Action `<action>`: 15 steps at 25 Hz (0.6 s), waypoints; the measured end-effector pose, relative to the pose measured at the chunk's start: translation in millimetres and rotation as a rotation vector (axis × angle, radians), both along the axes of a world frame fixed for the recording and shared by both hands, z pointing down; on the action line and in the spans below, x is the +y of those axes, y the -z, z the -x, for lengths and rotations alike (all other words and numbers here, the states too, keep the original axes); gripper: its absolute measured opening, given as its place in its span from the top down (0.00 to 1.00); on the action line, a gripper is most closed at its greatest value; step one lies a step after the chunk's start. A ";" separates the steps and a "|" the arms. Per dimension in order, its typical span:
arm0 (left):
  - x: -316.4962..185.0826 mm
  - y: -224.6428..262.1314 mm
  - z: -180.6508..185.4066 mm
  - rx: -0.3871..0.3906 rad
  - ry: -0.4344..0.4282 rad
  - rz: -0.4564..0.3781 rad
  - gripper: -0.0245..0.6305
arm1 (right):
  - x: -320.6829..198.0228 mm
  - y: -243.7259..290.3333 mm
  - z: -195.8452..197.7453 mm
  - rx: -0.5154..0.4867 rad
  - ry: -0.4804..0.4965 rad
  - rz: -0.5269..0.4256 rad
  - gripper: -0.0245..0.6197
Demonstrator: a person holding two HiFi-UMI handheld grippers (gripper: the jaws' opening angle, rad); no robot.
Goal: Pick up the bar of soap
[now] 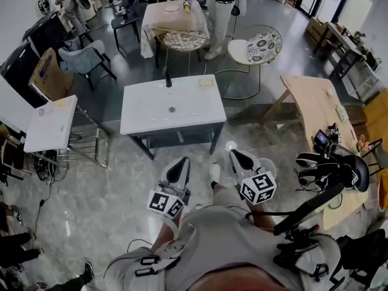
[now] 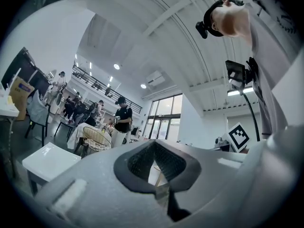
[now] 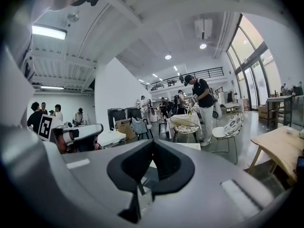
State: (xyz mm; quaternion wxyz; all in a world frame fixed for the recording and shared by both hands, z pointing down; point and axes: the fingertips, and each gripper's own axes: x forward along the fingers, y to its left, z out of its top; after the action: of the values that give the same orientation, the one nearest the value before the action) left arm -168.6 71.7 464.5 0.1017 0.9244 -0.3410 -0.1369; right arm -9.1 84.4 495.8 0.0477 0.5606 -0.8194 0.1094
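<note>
A pale yellow bar of soap [image 1: 207, 82] lies on the far right corner of the white sink table [image 1: 145, 117], beside the dark faucet [image 1: 168, 79]. Both grippers hang over the grey floor on the near side of that table, well short of the soap. My left gripper [image 1: 182, 162] points toward the table with its jaws together and nothing between them. My right gripper [image 1: 234, 154] sits beside it, also shut and empty. In the left gripper view the left gripper's closed jaws [image 2: 156, 167] fill the lower frame. The right gripper view shows the same for the right gripper [image 3: 149, 167]. Neither gripper view shows the soap.
A small white table [image 1: 51, 123] stands to the left and a wooden table [image 1: 315, 108] to the right. A black stand with gear [image 1: 330, 168] is close on my right. Chairs [image 1: 257, 44] and people stand behind the sink table.
</note>
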 end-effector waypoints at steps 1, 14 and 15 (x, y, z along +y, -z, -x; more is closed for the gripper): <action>-5.6 -0.2 0.2 -0.002 0.008 -0.001 0.97 | -8.5 -1.3 -0.7 -0.005 0.005 0.000 0.96; -111.8 -7.0 -6.0 0.009 0.108 0.015 0.97 | -134.1 -11.1 -13.7 -0.021 0.090 0.001 0.96; -122.2 -4.8 -8.9 0.012 0.112 0.013 0.97 | -145.6 -11.1 -16.7 -0.023 0.096 0.003 0.96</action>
State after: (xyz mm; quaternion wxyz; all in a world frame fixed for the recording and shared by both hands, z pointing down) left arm -159.8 -50.5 469.4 0.1018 0.9025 -0.3923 -0.1459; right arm 7.6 -61.2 506.8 0.0446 0.5193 -0.8457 0.1148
